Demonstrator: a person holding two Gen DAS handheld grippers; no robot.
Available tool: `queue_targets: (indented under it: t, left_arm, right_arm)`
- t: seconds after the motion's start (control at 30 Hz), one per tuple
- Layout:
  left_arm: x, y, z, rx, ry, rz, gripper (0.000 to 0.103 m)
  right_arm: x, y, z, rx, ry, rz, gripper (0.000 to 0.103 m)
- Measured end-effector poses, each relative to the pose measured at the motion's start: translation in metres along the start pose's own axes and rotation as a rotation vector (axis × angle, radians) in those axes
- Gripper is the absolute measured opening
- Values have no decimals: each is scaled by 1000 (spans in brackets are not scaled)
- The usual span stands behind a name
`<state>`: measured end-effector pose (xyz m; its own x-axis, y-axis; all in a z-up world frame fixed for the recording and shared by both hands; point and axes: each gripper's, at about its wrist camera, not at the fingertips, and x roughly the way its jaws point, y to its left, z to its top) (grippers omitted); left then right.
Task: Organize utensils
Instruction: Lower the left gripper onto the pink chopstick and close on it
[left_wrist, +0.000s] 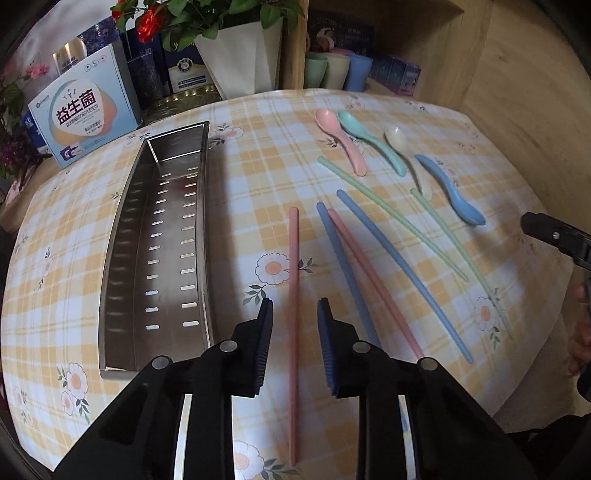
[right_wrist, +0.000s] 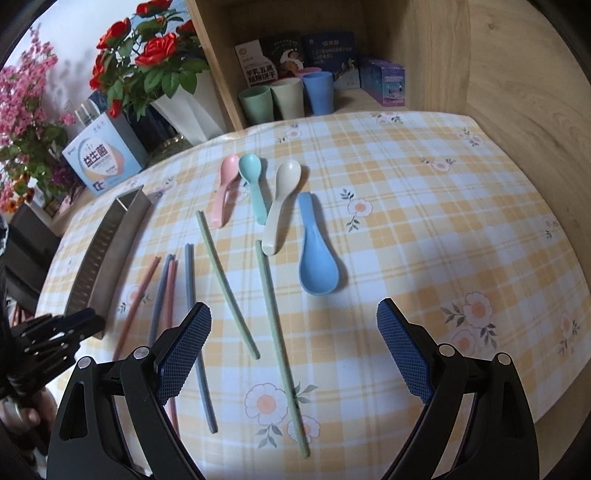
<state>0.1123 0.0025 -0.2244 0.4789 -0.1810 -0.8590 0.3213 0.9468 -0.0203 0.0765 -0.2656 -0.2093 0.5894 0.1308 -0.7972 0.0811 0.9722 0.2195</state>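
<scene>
Pink chopstick (left_wrist: 293, 295) lies between left gripper (left_wrist: 294, 314) jaws, narrowed but not touching; right gripper (right_wrist: 294, 325) jaws wide, released, empty.

Soft daylight, fisheye-warped edges, sharp.

Home dining corner, checked floral tablecloth (right_wrist: 406, 206), flower vase (right_wrist: 184, 107), cups (right_wrist: 284, 98)
</scene>
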Motion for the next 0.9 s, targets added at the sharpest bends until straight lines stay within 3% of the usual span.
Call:
queue_targets:
  t: [0.33, 0.9]
  left_arm:
    - [29, -5, 5, 0, 73, -19, 24]
    - [49, -7, 7, 4, 105, 39, 23]
  right_arm:
    - [9, -3, 0, 3, 12, -16, 88]
    - [11, -8, -1, 22, 19, -7, 88]
